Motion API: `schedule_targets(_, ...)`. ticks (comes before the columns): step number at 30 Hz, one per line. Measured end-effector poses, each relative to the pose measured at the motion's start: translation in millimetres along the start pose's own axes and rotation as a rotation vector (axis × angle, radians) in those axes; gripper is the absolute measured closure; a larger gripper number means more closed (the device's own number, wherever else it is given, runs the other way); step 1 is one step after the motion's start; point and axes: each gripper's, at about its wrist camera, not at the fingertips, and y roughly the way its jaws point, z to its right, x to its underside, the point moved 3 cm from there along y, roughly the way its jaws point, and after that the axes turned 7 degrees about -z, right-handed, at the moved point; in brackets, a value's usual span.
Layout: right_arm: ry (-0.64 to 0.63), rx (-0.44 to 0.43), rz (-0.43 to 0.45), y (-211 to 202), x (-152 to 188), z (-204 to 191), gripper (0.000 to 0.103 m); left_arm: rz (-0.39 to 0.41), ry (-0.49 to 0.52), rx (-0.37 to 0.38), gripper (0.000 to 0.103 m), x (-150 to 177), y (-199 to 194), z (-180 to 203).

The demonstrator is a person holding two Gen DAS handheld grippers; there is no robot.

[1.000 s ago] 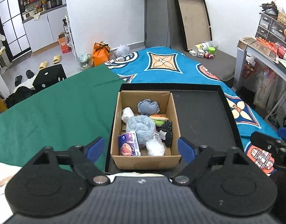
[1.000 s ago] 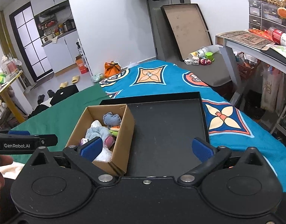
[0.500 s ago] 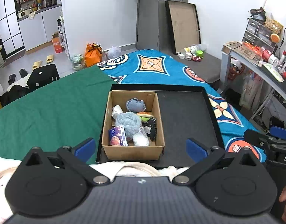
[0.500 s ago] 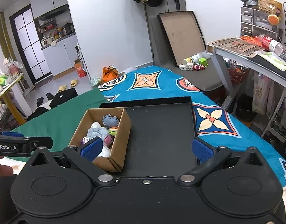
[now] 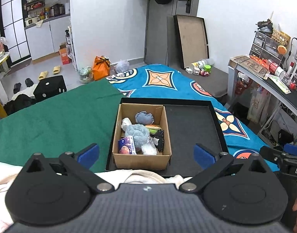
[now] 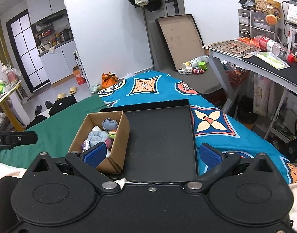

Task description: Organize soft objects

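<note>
Black left gripper (image 5: 146, 153) and right gripper (image 6: 152, 153), blue-padded jaws.

A brown cardboard box (image 5: 141, 156) sits in the nine o'clock half of a black tray (image 5: 195, 128), holding a faded denim-blue heart cushion (image 5: 144, 117), a pale blue fluffy cloth (image 5: 137, 131), a white wad (image 5: 126, 122), an orange-and-green plush (image 5: 153, 128), a black pouch with white dots (image 5: 159, 137) and a purple-and-white packet (image 5: 127, 145). The bed beneath shows a plain dark green cloth (image 5: 51, 120) toward nine o'clock and a bright turquoise blanket (image 5: 164, 85) with orange, cream and navy diamond medallions toward twelve and three o'clock. Both grippers are black with royal-blue pads (image 5: 89, 154). An orange bag (image 5: 101, 68) and yellow slippers (image 5: 49, 72) dot the grey floor.
</note>
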Motion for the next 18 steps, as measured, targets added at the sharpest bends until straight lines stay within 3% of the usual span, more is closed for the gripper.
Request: schedule_targets(18,-0.036,0.013,0.027,-34,8,-4,0.0,0.02,0.011,-0.019,0.001,18,-23,2)
